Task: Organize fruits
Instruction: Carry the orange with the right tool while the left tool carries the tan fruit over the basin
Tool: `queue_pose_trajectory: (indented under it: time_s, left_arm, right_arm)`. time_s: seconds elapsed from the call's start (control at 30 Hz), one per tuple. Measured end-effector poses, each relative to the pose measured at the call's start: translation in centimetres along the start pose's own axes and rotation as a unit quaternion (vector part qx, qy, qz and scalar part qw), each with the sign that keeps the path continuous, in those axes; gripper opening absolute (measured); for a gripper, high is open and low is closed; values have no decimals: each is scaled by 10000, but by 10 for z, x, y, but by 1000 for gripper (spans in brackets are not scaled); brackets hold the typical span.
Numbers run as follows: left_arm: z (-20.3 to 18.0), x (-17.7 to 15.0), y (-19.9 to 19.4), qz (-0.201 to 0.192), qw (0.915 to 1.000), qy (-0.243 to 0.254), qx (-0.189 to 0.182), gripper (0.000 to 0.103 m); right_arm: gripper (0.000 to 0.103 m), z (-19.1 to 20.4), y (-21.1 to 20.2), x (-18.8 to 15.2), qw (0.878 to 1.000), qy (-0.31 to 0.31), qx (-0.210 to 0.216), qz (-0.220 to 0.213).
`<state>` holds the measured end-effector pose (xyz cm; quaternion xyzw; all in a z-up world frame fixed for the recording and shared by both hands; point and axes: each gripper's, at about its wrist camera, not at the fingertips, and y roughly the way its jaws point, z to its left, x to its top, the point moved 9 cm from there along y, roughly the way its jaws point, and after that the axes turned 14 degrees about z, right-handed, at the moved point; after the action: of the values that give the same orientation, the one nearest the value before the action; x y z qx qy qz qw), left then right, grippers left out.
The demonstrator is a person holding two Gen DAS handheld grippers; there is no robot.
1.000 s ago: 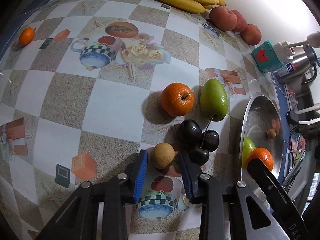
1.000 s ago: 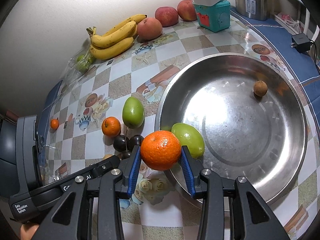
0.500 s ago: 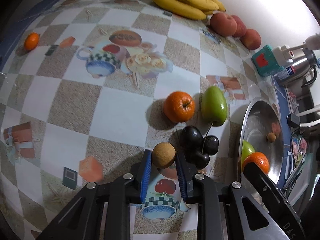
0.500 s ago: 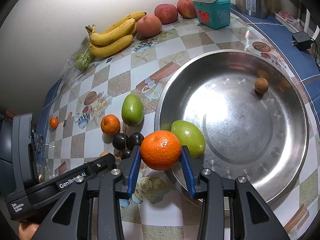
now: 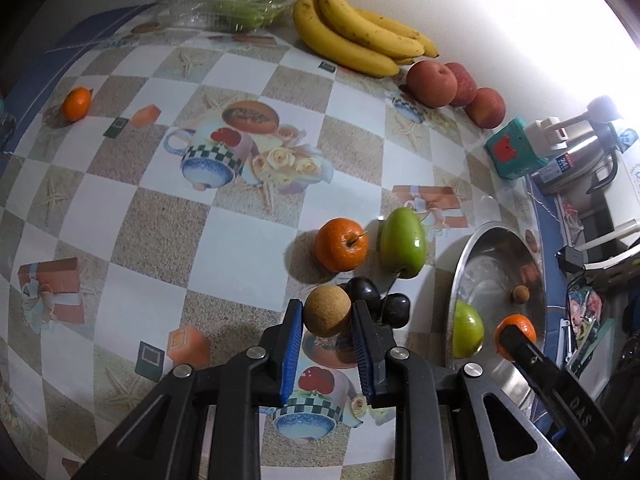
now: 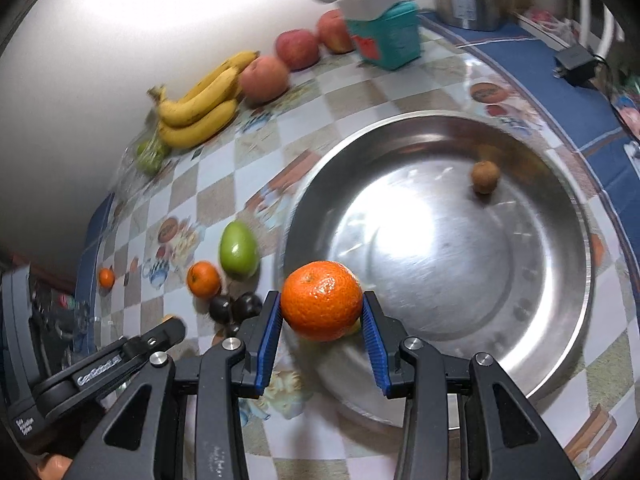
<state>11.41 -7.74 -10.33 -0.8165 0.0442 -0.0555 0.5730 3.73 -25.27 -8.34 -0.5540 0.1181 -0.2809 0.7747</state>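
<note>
My left gripper (image 5: 327, 312) pinches the tan fruit (image 5: 327, 310), and only my right view shows the right gripper (image 6: 322, 308) pinching the orange (image 6: 322, 300).

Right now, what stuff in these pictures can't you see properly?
- Green oval fruit in the steel bowl: in the right wrist view the held orange mandarin covers it almost fully.
- Dark round plums: in the left wrist view partly behind the blue finger pad and the held tan round fruit.
- Green fruit in the clear plastic bag: blurred, so what kind is unclear.
</note>
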Motion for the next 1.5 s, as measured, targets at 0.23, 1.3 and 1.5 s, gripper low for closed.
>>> queue_pose_trajectory:
  time_s: [0.23, 1.3, 1.5]
  left_arm:
    - [-37, -9, -2, -64, 9984, 558, -25, 26]
    - [-172, -77, 48, 242, 9643, 2634, 81, 26]
    - [-166, -80, 62, 411, 9648, 2586, 247, 26]
  right_arm:
    - [41, -41, -20, 13, 9980, 536, -175, -301]
    - [41, -112, -42, 20, 9896, 1277, -331, -577]
    - [41, -111, -30, 17, 9905, 1281, -306, -400]
